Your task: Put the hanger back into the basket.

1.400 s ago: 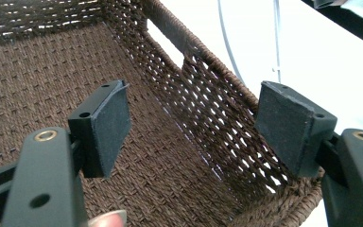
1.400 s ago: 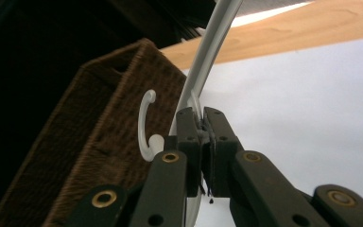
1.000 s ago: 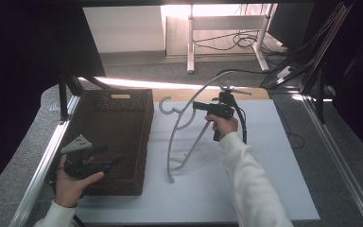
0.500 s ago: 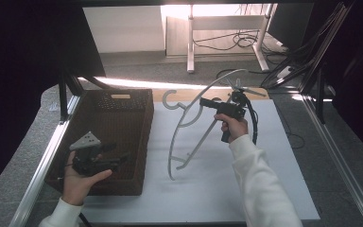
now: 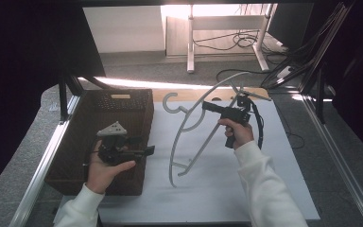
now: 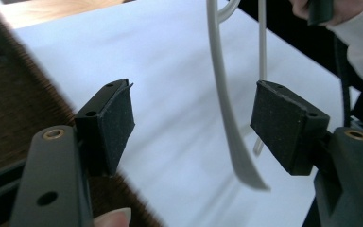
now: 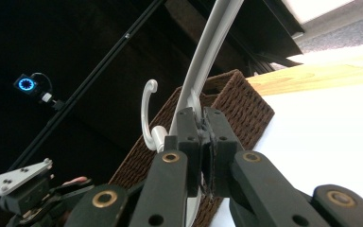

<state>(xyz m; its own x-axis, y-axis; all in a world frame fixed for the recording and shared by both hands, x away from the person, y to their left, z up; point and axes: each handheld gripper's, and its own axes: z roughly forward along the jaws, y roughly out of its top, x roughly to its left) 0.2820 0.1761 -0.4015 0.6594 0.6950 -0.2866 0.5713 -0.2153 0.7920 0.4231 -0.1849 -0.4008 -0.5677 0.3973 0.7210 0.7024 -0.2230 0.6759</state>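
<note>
My right gripper [image 5: 207,107] is shut on a pale grey plastic clothes hanger [image 5: 175,142] and holds it tilted above the white mat [image 5: 208,198], hook end toward the basket. The right gripper view has the jaws [image 7: 202,125] clamped on the hanger [image 7: 203,61] near its hook. My left gripper [image 5: 147,151] stands open over the right rim of the brown wicker basket [image 5: 71,142], pointing at the hanger. In the left gripper view the hanger's lower end [image 6: 224,109] hangs beyond the open pads [image 6: 118,118], nothing touching them.
A wooden strip [image 5: 189,94] runs along the mat's far edge. Metal rails [image 5: 42,161] border the table on both sides. Cables [image 5: 283,71] and a desk frame lie on the floor behind. The basket [image 7: 231,104] sits left of the mat.
The left gripper has moved right across the basket toward the hanger. The right gripper has shifted slightly right, keeping the hanger raised.
</note>
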